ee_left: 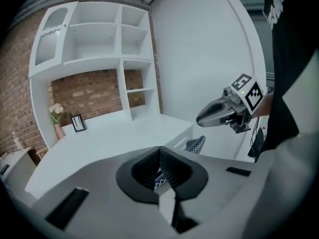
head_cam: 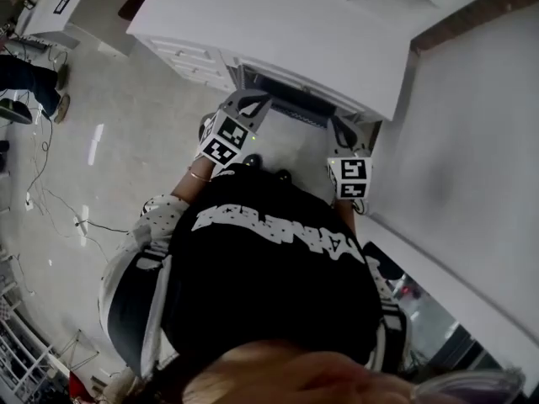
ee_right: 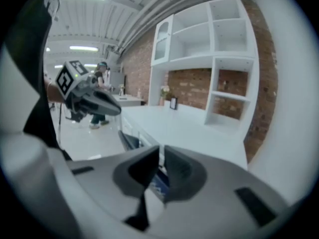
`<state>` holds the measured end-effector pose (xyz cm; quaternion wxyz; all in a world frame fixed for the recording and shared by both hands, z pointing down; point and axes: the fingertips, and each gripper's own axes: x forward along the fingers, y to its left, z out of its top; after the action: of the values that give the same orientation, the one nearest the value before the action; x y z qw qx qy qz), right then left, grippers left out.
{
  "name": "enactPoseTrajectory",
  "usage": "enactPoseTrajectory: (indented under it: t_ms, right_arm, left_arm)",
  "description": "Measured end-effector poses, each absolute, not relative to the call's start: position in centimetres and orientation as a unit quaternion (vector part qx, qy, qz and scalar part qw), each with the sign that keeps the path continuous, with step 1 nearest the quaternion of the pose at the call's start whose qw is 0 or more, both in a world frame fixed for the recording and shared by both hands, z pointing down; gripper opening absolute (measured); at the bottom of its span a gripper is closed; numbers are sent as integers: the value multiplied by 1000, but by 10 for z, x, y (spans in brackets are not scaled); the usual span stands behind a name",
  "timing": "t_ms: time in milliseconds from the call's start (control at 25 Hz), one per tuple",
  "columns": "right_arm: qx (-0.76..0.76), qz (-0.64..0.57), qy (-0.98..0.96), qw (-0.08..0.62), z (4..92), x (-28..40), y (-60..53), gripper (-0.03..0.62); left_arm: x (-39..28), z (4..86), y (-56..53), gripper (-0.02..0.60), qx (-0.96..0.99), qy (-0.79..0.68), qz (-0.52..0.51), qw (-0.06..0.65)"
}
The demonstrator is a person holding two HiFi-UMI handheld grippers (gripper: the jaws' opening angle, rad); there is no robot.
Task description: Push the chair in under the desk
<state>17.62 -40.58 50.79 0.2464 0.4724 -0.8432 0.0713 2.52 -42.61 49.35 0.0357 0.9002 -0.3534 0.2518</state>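
head view first: desk, white, runs across the top, with drawers on its left side. the chair sits tucked under the desk's near edge, and only a dark strip of it shows between my two tools. my left gripper reaches to the strip's left end and my right gripper to its right end. from up here i cannot tell whether the tips touch it. my black shirt fills the lower half, and cables trail over the pale floor at the left.

left gripper view: the left gripper has its fingers pressed together with nothing between them. past and below them shows the chair, dark cloth with a white zigzag, right at the edge of the desk. the right gripper hangs in the air to the right. at the back, white shelves stand against a brick wall, with a vase and a small frame on the desk top.

right gripper view: the right gripper has its fingers drawn in to a thin slit and holds nothing. the chair shows dark under the edge of the desk. the left gripper hovers at the left, and a person stands far off on the floor.
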Motion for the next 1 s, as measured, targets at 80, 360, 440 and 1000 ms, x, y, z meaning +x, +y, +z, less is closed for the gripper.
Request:
enactPoseTrajectory:
  t_ms: [80,360,440,1000]
  right_arm:
    - [469,69,-856,206,492,172,-419,43]
    - [459,85,-872,147,462,160,-409,34]
    - [456,86,-875,138,453,157,-411,32]
    - [446,87,-884,106,438,153,-427,31]
  left_arm:
    - [31,476,-435,34,904,-360,227,29]
    - [35,447,-415,35,912,-354,209,14]
    - [31,437,-416,35,912,-360,196,20]
    - [13,416,-424,35,903,-399,156,36]
